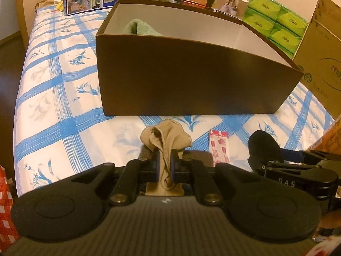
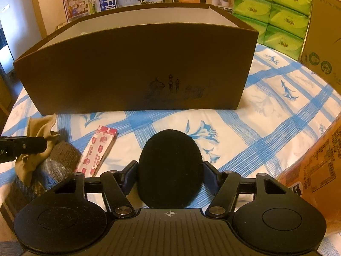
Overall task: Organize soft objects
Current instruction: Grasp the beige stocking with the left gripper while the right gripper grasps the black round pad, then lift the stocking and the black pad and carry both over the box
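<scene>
Hiding most of its own inside, the dark brown cardboard box [image 1: 191,79] stands across the middle of the bed [image 1: 53,89], whose sheet is white with blue checks and printed flowers. Only the left wrist view looks over the box's rim, to a green terry towel [image 1: 140,28] against the white lining; the right wrist view shows instead a faint skyline drawing on the box's front wall.

The left gripper [image 1: 165,167] is clamped on a thin beige stocking [image 1: 168,138], limp and creased, bunched up above the pads and cut off below them. Under it lies a brown and blue knitted sock [image 2: 57,164], chunky and ribbed, largely covered in the left view and clearer in the right.

The right gripper [image 2: 170,172] has a black, fuzzy, oval-ended sock [image 2: 169,168] between its fingers; no frame shows clearly whether the pads press on it. A flat red-and-white printed packet [image 2: 100,149] lies on the sheet between the two socks, near the bed's front edge.

Green tissue packs [image 2: 283,15] are stacked at the back right corner.
</scene>
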